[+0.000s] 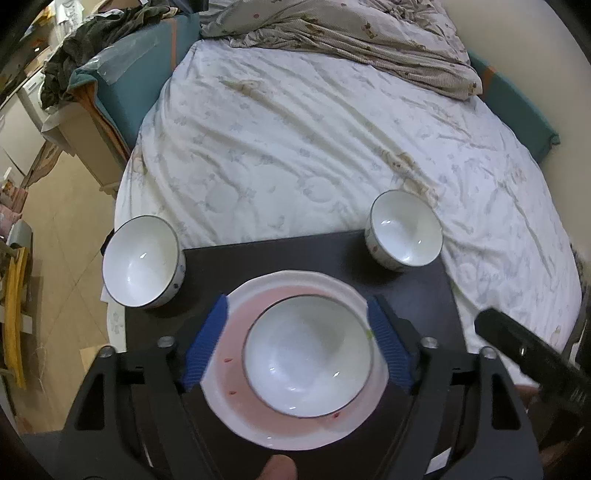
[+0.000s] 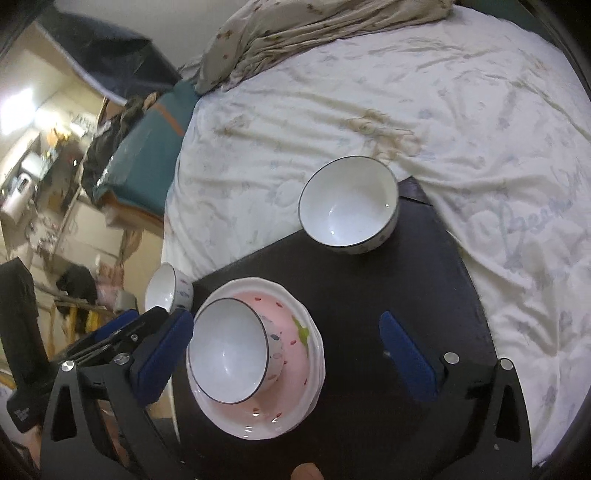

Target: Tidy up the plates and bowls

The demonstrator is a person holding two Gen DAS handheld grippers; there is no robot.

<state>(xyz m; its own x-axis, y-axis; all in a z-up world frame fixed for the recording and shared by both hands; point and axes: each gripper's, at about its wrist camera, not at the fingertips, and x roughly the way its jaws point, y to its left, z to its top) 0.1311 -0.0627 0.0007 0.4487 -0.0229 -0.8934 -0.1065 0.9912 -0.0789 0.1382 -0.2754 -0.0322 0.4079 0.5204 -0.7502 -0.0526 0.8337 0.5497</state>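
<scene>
Both claws wide over bowl on plate

Left gripper (image 1: pixel 297 341) and right gripper (image 2: pixel 286 354) gape empty; a bowl (image 1: pixel 308 354) sits in the pink plate (image 1: pixel 236 332) on the black table (image 1: pixel 332 254). No writing legible.

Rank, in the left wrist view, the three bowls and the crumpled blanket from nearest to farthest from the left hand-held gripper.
From the left hand-held gripper:
1. Bowl on the pink plate, between the open fingers.
2. Bowl at the table's left corner and bowl at its right corner: too close to call.
3. Crumpled blanket, at the bed's far end.
</scene>
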